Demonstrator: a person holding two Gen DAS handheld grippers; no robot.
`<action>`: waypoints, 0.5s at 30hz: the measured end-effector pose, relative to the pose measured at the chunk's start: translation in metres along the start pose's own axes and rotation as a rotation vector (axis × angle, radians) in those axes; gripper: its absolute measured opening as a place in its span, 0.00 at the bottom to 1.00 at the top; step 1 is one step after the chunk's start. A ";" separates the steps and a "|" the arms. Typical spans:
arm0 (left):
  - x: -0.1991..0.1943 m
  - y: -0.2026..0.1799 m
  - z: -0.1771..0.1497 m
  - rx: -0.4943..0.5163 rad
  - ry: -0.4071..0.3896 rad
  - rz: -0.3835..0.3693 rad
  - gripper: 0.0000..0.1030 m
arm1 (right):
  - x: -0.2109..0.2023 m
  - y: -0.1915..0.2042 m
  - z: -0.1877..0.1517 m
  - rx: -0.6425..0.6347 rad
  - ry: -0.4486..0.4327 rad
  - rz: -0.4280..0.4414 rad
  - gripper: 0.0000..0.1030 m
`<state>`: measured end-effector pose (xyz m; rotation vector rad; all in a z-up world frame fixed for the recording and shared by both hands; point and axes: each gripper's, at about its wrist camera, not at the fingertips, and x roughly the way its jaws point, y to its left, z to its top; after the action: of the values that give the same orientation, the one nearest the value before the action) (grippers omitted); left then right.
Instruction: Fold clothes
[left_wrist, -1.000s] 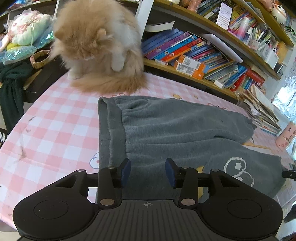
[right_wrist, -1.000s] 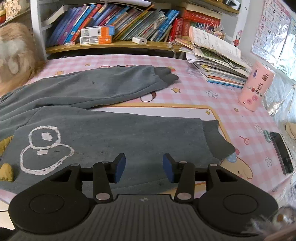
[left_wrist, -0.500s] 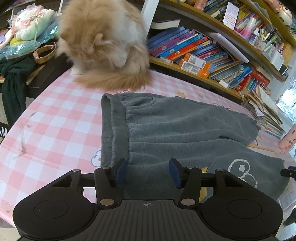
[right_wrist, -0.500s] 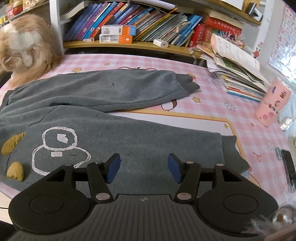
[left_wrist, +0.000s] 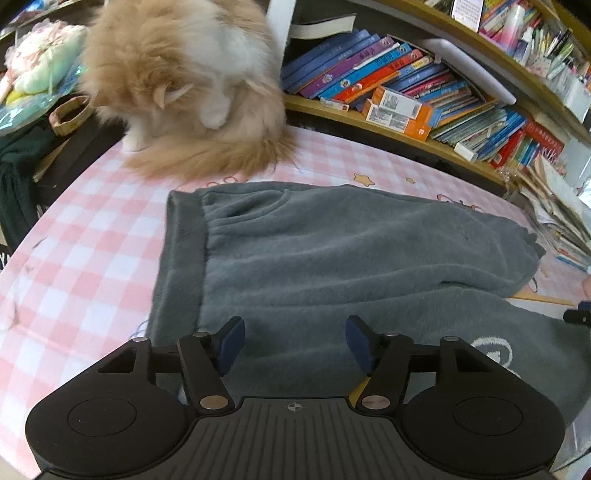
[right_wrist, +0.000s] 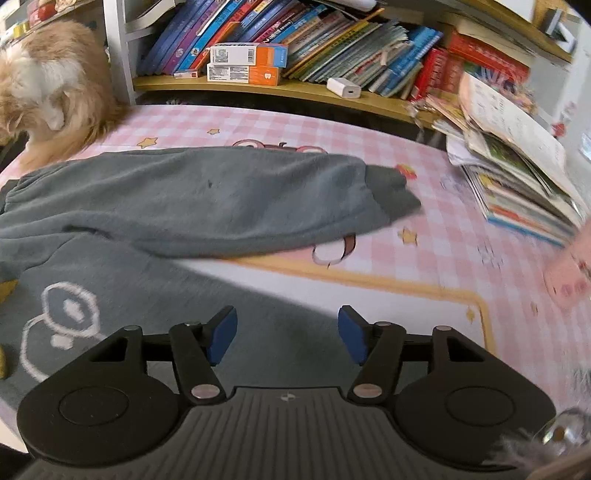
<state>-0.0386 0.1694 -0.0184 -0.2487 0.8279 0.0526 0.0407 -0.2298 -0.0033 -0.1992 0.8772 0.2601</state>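
Moved since a second ago: both views shifted right along grey trousers (left_wrist: 332, 258), spread flat on the pink checked tabletop (left_wrist: 85, 251) near a cat (left_wrist: 184, 85); left hand-held gripper (left_wrist: 295, 345) and right hand-held gripper (right_wrist: 283, 334) opening, empty; best pinch near-edge cloth squarely.

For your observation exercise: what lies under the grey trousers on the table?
Under the grey trousers lies a pink checked tablecloth with cartoon prints, showing around and between the legs. Whatever print sits beneath the fabric itself is covered.
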 end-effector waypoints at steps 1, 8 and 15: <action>0.004 -0.004 0.004 0.004 0.006 0.005 0.64 | 0.006 -0.007 0.006 -0.017 0.001 0.007 0.57; 0.022 -0.024 0.034 0.084 0.029 0.052 0.72 | 0.043 -0.045 0.052 -0.151 -0.014 0.064 0.60; 0.051 -0.034 0.054 0.106 0.049 0.097 0.72 | 0.081 -0.077 0.091 -0.216 -0.004 0.094 0.63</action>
<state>0.0401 0.1468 -0.0138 -0.1099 0.8883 0.0937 0.1804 -0.2661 -0.0045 -0.3590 0.8553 0.4432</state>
